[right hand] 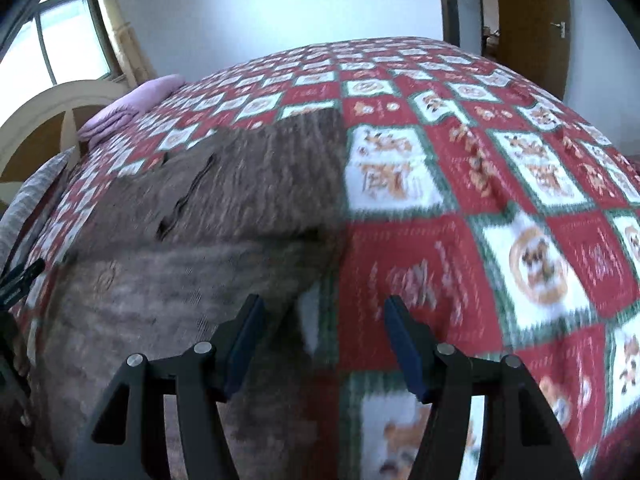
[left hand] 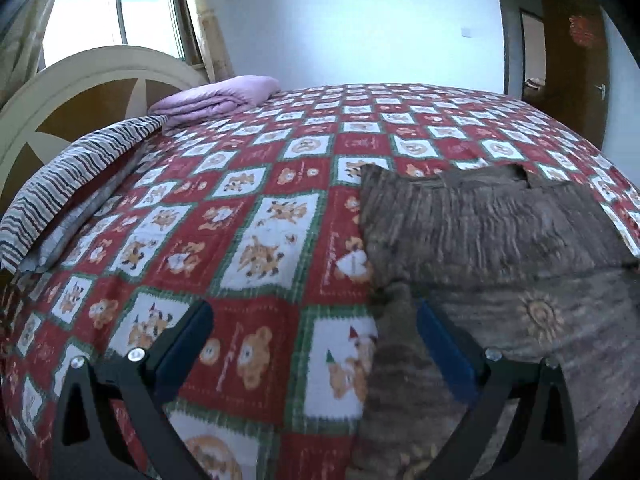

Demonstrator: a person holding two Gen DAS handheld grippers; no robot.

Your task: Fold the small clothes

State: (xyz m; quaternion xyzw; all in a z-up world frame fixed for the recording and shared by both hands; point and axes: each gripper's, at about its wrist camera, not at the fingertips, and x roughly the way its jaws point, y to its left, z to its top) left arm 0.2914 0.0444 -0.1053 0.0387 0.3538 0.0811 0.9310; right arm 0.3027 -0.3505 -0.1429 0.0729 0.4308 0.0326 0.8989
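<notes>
Over on the left, the left gripper [left hand: 314, 322] hangs above the bedspread [left hand: 256, 216] with its jaws spread wide and nothing between them, one finger over the red-and-white squares and the other over the near left edge of the brown garment [left hand: 492, 248]. To do this fold well, I'd say that gripper wants to drop onto the edge and pinch through both layers, not just skim the top one. Moving across, the garment lies flat on the bedspread, between the two grippers, a ribbed brown knit with a pale sun-like motif low on its front and a darker upper band that looks already folded over the lower part, though the blur makes that hard to call. Now the right side: the right gripper [right hand: 322, 334] sits just off the garment's right edge, jaws parted and empty, bedspread showing through the gap. It should take the matching edge at the same level as its partner, so both sides lift together and the next fold lands square. Watch the soft knit, too: it'll likely sag and bunch if only one corner is raised.
</notes>
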